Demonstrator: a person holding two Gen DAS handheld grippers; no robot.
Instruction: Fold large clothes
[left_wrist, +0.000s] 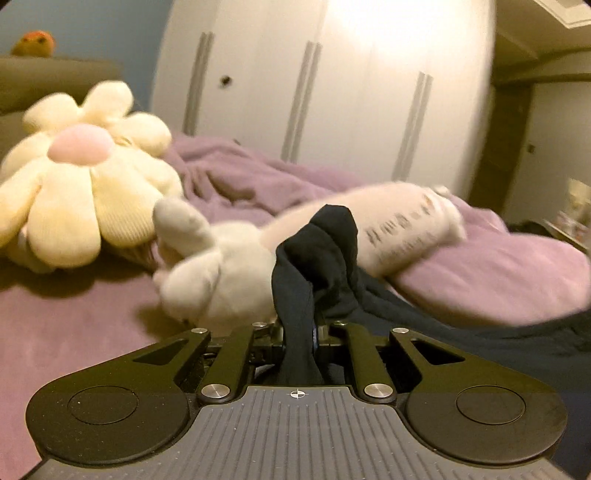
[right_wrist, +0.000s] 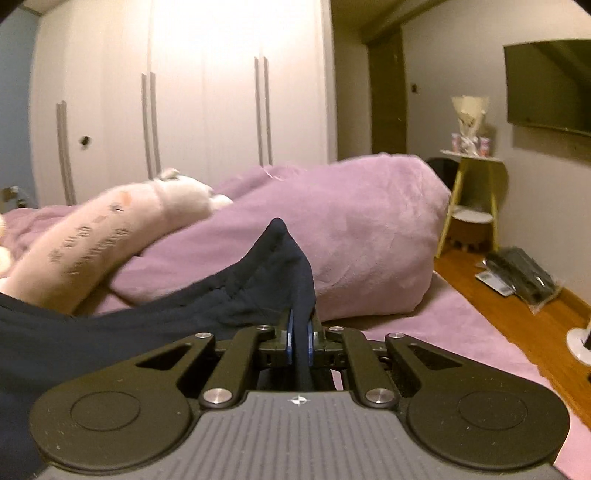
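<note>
Lilac bedding covers the bed beneath both grippers, with a white wardrobe standing behind it; the left gripper is pinched tight on a bunched fold of the dark navy garment, which rises in a twisted peak above the jaws and trails away to the right across the bed; the right gripper is likewise clamped on an edge of the same navy cloth, its blue pads pressed against the fabric, and from there the garment sweeps off to the left in a sagging band.

Only the left wrist view shows the cream flower-shaped cushion at the bed's left side and the pale plush toy lying just behind the held fold, close enough that the garment's peak overlaps it; an orange soft toy sits high in the far corner.

Only the right wrist view shows the bed's right edge, where the lilac cover ends against a wooden floor; a yellow side table, a wall-mounted television and a dark packet on the floor lie beyond it.

Behind the right gripper a heaped lilac duvet rises close; the flat strip of cover to its right is bare up to the edge.
</note>
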